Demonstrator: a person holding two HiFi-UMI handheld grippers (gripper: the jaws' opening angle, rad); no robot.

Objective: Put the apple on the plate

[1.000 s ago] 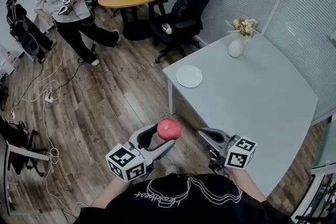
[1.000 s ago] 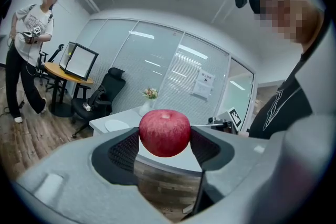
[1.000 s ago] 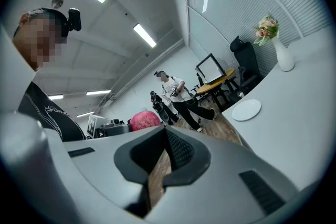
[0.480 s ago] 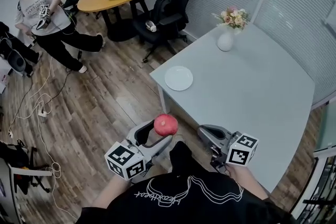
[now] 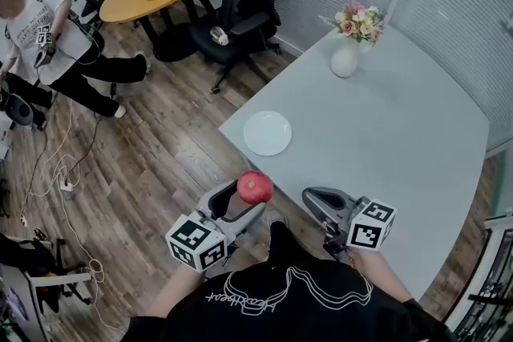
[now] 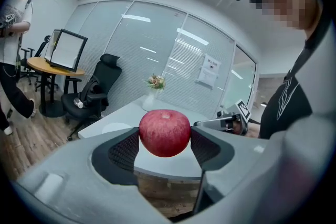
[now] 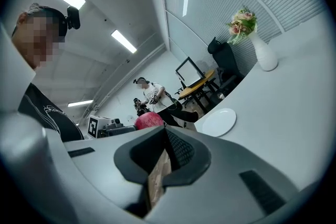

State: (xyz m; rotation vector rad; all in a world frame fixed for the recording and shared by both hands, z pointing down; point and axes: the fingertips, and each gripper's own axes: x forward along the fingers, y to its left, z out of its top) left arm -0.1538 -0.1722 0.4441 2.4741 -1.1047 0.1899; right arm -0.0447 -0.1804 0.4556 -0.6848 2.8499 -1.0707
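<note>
Carry step: left hand-held gripper (image 5: 242, 203) pinched apple (image 5: 254, 187), well short of plate (image 5: 268, 133) on desk (image 5: 385, 132); right hand-held gripper (image 7: 165, 152) sat pressed together, empty. Next: reach fwd, lower.

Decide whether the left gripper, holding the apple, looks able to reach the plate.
Probably yes: the left gripper holds the apple just off the table, and nothing stands between it and the plate.

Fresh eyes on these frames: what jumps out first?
The red apple clamped between the left gripper's jaws, seen against the wood floor just short of the grey table. Then the bare white plate near that table's corner, with a vase of flowers at the far side.
</note>
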